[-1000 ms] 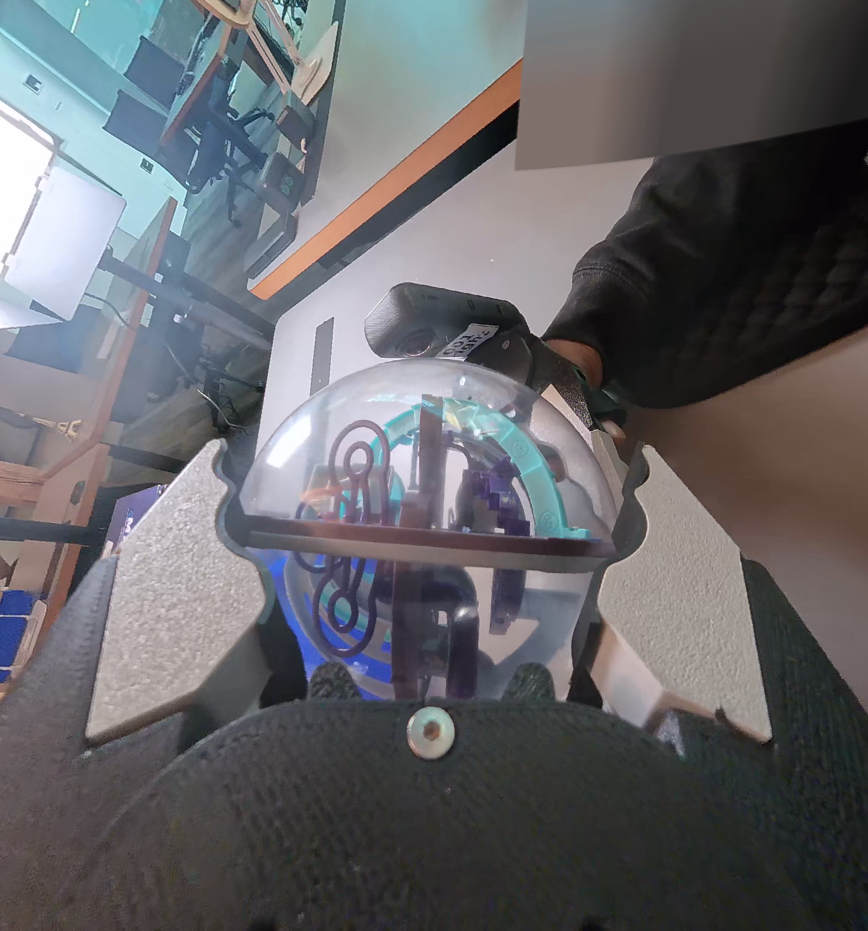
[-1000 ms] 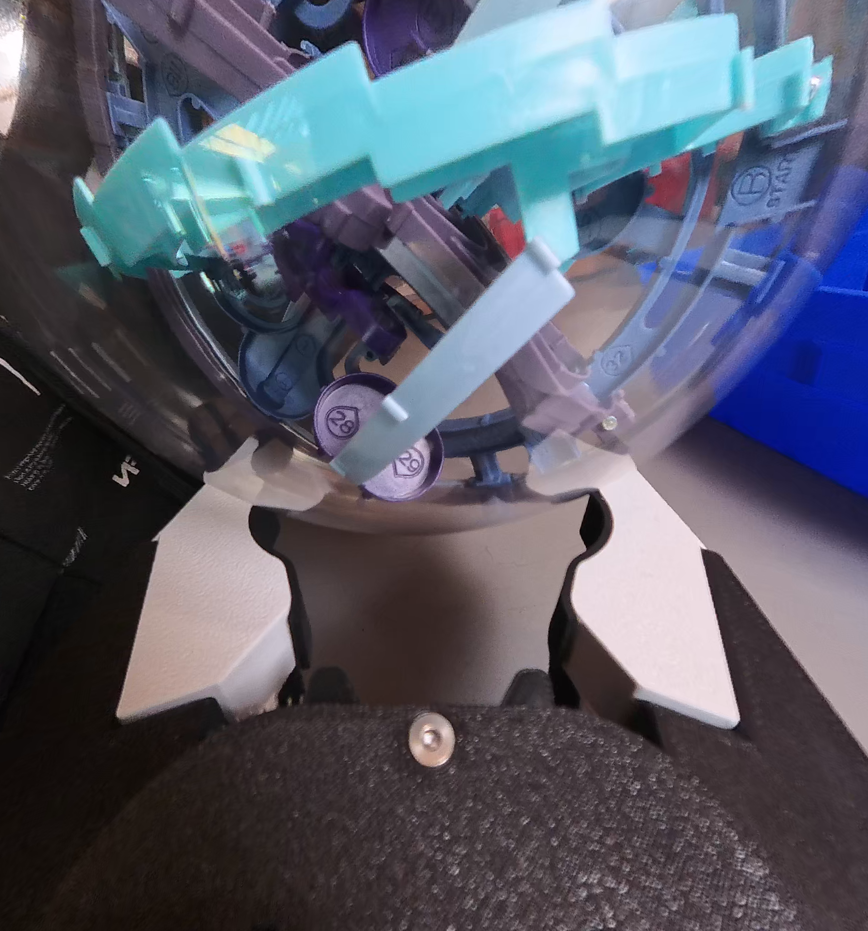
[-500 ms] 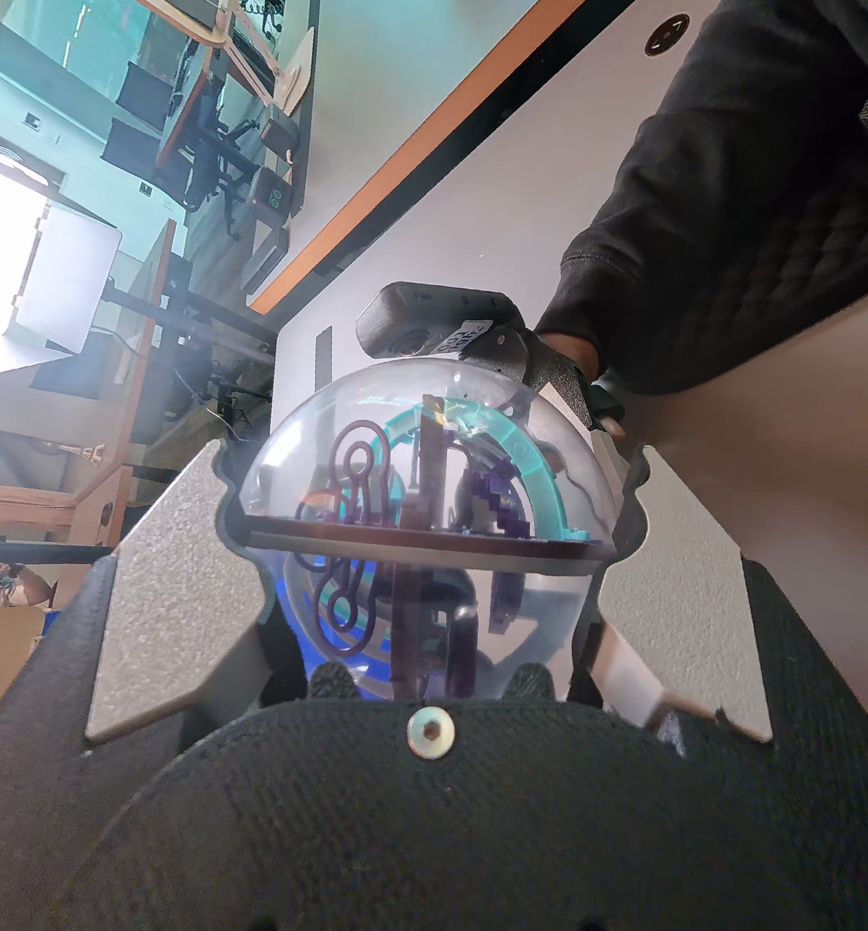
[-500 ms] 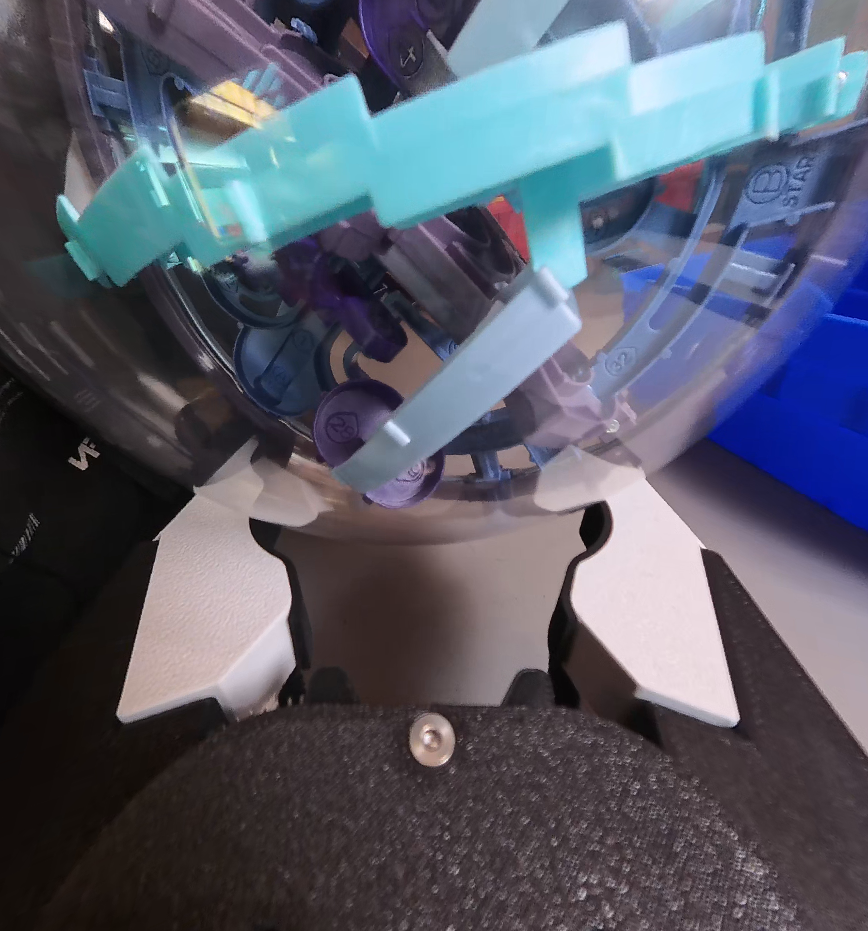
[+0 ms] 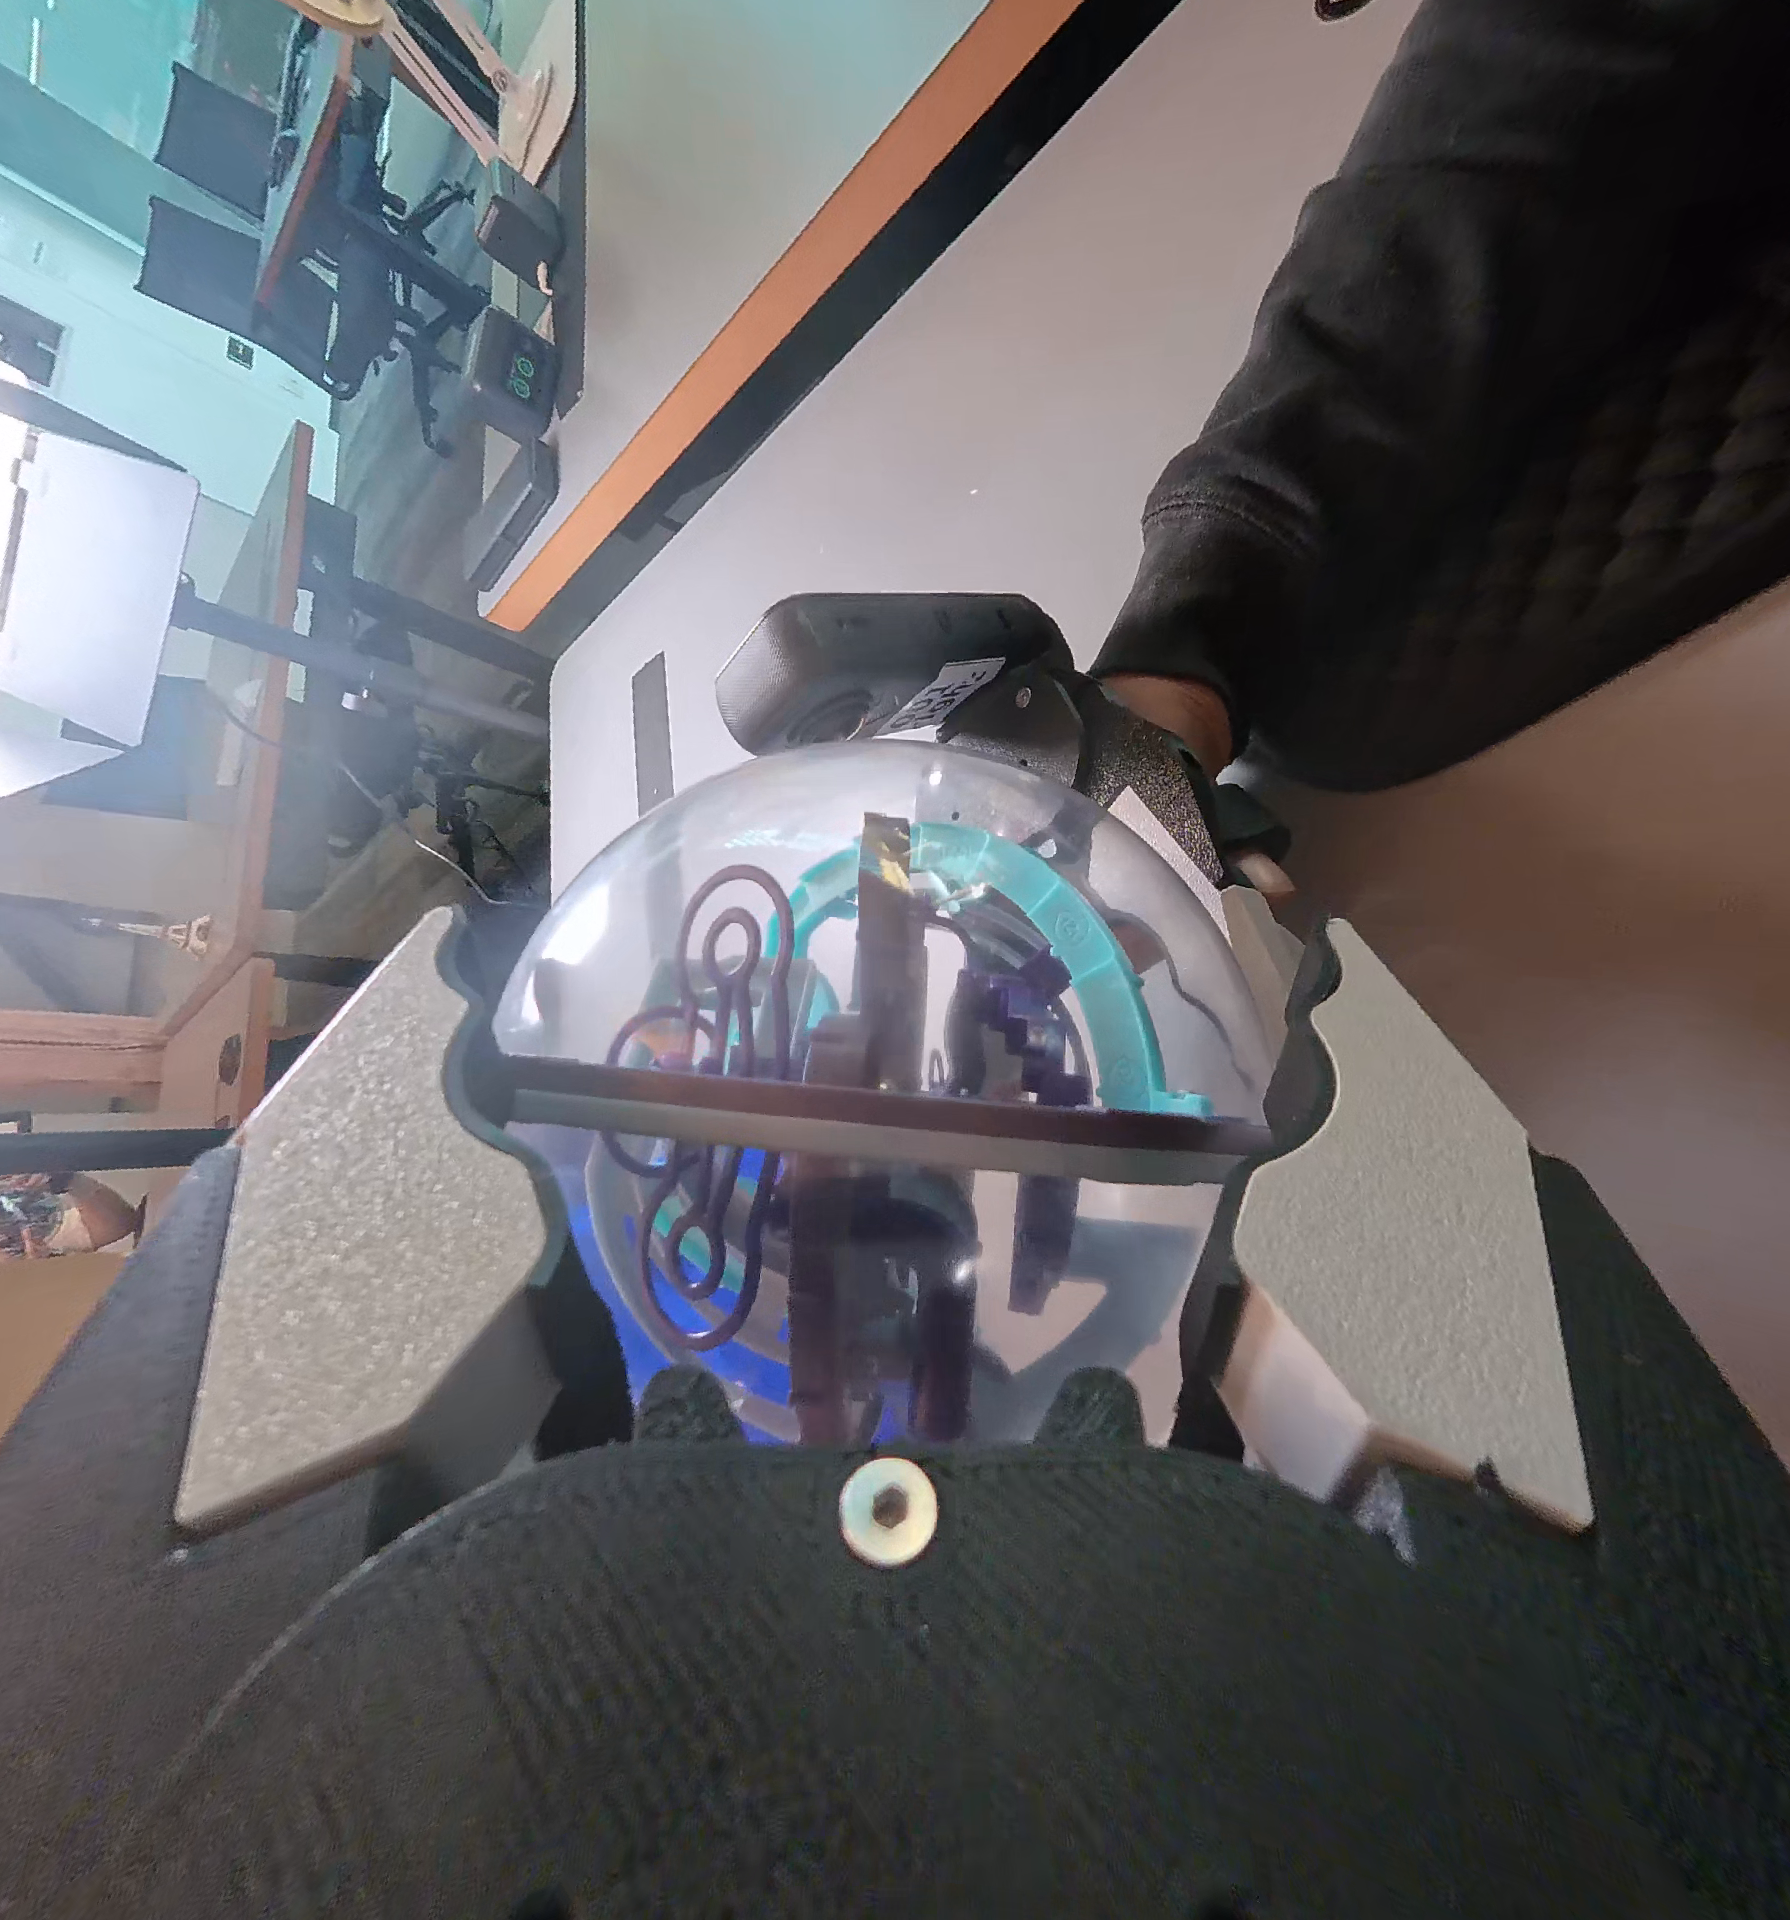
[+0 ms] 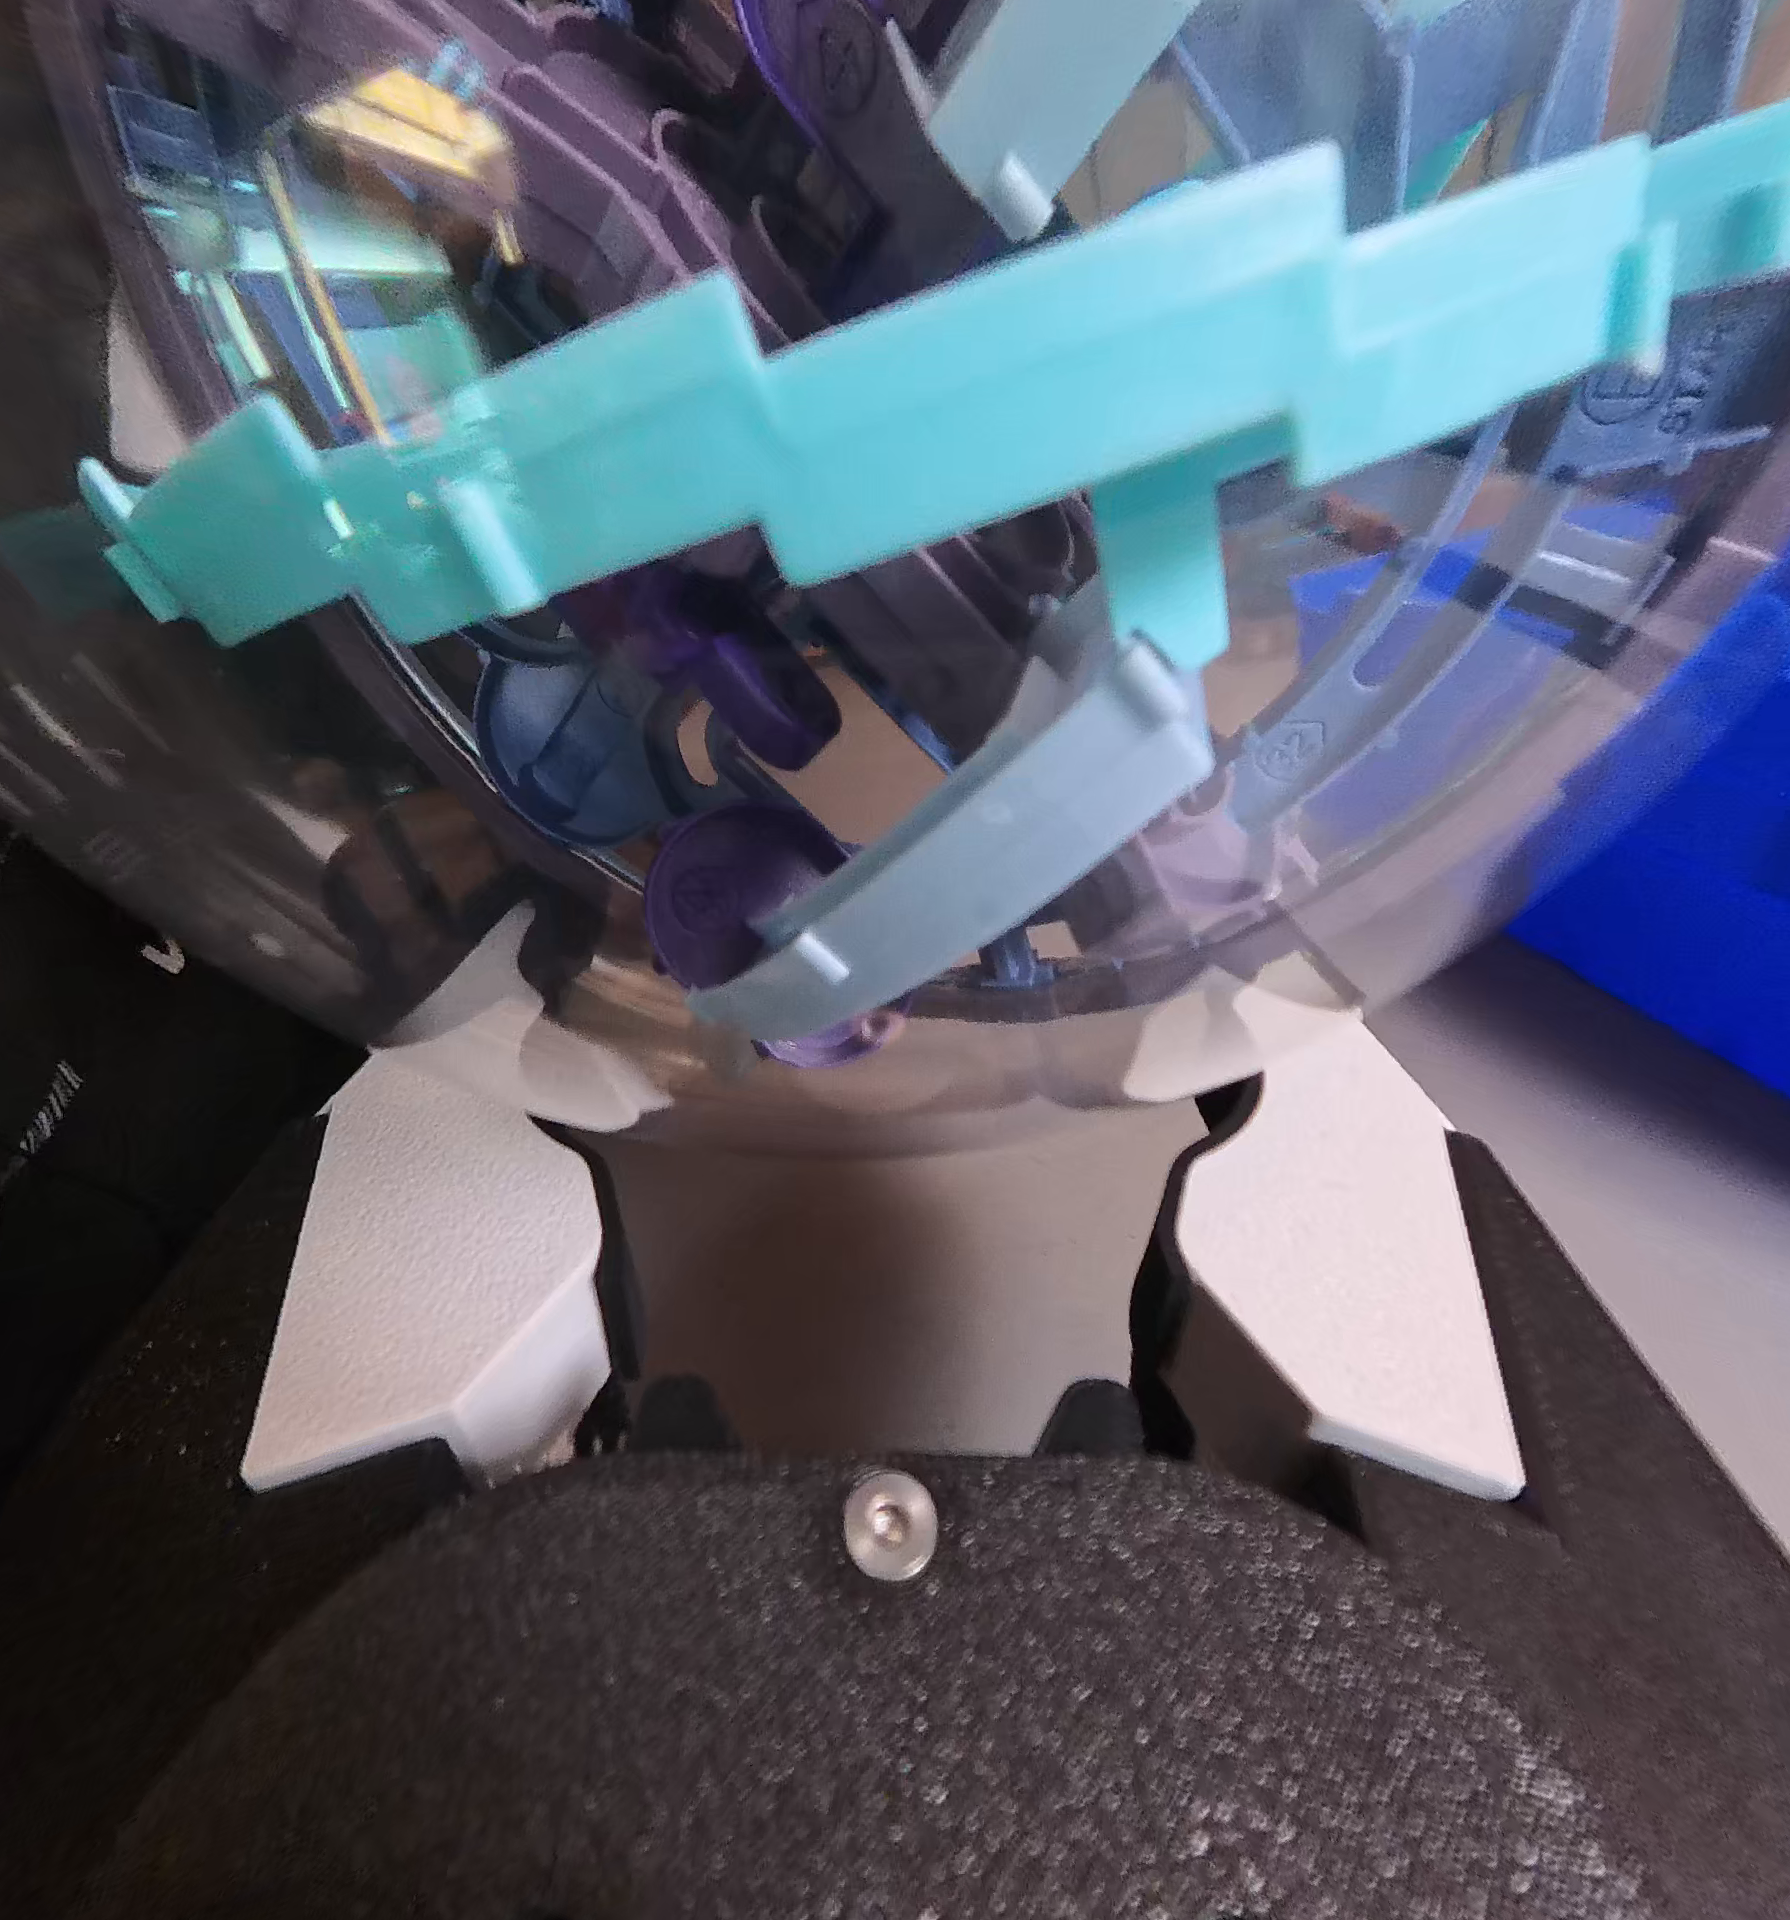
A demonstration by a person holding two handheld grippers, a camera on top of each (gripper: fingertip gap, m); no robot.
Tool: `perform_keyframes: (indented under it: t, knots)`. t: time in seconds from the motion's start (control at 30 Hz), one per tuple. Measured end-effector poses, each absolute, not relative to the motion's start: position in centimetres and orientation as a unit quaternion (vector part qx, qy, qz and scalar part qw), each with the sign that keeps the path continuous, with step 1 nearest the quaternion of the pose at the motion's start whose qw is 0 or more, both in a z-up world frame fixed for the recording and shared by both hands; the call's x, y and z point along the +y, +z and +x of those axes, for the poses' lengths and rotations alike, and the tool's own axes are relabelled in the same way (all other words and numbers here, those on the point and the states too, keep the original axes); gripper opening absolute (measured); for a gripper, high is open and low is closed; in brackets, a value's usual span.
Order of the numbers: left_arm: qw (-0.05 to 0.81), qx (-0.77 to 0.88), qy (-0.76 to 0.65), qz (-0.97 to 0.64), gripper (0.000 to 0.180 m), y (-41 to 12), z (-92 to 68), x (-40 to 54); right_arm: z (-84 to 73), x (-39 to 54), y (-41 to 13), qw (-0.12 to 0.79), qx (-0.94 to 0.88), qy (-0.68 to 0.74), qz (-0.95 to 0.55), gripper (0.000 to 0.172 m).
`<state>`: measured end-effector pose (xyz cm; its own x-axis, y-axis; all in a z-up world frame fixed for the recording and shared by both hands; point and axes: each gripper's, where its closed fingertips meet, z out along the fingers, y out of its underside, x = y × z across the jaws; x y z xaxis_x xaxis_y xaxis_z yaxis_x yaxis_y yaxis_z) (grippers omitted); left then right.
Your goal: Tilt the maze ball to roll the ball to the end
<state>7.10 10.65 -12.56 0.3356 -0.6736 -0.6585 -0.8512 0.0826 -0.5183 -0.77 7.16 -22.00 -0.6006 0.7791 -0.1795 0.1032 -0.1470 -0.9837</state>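
Your left gripper (image 5: 886, 1049) is clamped on the maze ball (image 5: 870, 1039): the clear sphere sits deep between the two grey fingers (image 5: 371, 1195), w/ its dark equator band caught in the notches at 9 and 3 o'clock, so both pads press on it. Inside the upper half you see a teal arc track (image 5: 1078, 935) at about 1 o'clock, a purple wire loop (image 5: 735, 966) at 10 o'clock and a dark purple post near the centre; the lower half holds more purple loops and posts. The small rolling ball inside I cannot find in either view. Beyond the sphere, at 12 o'clock in the left wrist view, is your right gripper (image 5: 974, 696) w/ its camera, held by a hand in a black sleeve (image 5: 1493, 416) at 2 o'clock, over a grey table (image 5: 974, 395) w/ an orange edge. In the right wrist view the maze ball fills the upper part of the frame, and the white fingers (image 6: 434, 1247) of the right gripper stand wide apart, their tips laid against the sphere's lower curve at 8 and 4 o'clock; whether they really squeeze it or only rest on it I cannot tell. Through the shell there you see the stepped teal track, a pale grey-blue ramp (image 6: 984, 862) and a purple disc (image 6: 725, 894) just under it. A blue bin (image 6: 1701, 779) stands at 3 o'clock, contents not visible.
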Motion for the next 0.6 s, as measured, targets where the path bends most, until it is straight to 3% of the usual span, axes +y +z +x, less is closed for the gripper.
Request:
perform_keyframes:
  t: [0.6]
  knots:
    - [0.416,0.608,0.146,-0.661,0.147,-12.3,9.5,9.9,0.2,6.2,-20.8,0.287,-0.606,0.666,-0.327,0.121]
